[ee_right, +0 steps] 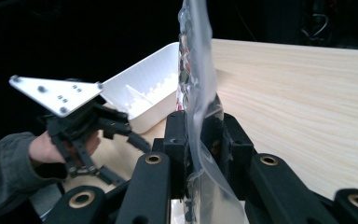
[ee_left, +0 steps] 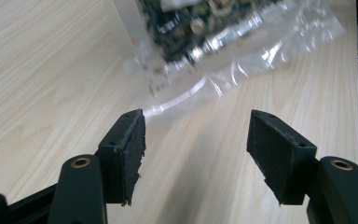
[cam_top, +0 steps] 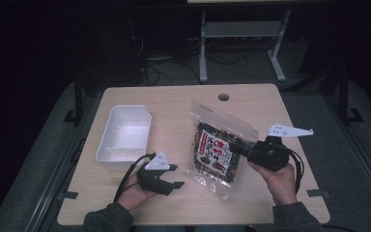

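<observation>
The snack bag (cam_top: 217, 151), clear plastic w/ a dark printed label, sits right of the table's (cam_top: 174, 203) middle, tilted up off the wood on its right side, lower edge still near the surface. My right claw (cam_top: 244, 147) is clamped on the bag's right edge; in the right gripper view the film (ee_right: 198, 116) runs upright between the pads, pinched tight. My left claw (ee_left: 193, 140) is just left of the bag's lower corner, jaws apart, nothing between them, bare wood under them; the bag's clear seam (ee_left: 205, 88) lies just ahead, not touching. White tray (cam_top: 124, 135) sits to the left, well apart from the bag, approx. parallel to the table's left edge. Open room: wide bare strip behind the bag up to the cable hole (cam_top: 223, 97), plus bare wood along the near edge between my hands. Right edge of the table is close beyond my right hand (cam_top: 280, 181).
</observation>
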`<state>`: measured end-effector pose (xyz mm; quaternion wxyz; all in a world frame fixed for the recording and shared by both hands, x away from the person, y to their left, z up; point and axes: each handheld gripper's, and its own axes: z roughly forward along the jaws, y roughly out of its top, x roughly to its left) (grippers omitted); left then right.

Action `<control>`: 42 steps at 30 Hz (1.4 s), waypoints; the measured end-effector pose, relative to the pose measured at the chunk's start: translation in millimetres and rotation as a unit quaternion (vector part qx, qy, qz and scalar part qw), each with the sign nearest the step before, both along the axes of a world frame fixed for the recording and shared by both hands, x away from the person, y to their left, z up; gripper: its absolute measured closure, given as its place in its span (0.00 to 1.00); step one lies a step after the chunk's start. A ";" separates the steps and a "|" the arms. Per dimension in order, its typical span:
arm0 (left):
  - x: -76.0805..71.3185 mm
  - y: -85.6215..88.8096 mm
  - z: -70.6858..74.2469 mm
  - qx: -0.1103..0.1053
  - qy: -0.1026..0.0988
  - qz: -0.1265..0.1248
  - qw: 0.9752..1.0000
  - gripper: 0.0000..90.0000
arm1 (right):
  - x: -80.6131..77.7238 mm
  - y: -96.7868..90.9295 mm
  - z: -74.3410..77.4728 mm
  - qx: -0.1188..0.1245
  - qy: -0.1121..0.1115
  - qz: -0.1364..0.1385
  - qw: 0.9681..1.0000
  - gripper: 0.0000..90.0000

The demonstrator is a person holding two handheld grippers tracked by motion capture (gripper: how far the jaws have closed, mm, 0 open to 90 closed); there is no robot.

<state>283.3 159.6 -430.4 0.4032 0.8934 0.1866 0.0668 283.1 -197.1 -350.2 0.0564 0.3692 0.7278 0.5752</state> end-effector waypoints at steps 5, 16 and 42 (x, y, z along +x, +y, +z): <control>-4.6 8.1 0.1 0.003 0.004 0.006 1.000 0.36 | 3.8 -0.4 7.8 -0.009 -0.009 -0.018 1.000 0.84; -15.9 22.7 -1.7 0.015 0.006 0.004 1.000 0.30 | 15.8 5.8 23.1 -0.007 -0.017 -0.040 0.999 0.84; -36.4 47.8 1.7 0.018 -0.004 0.002 1.000 0.28 | 55.8 87.2 68.8 0.004 -0.068 -0.025 0.997 0.84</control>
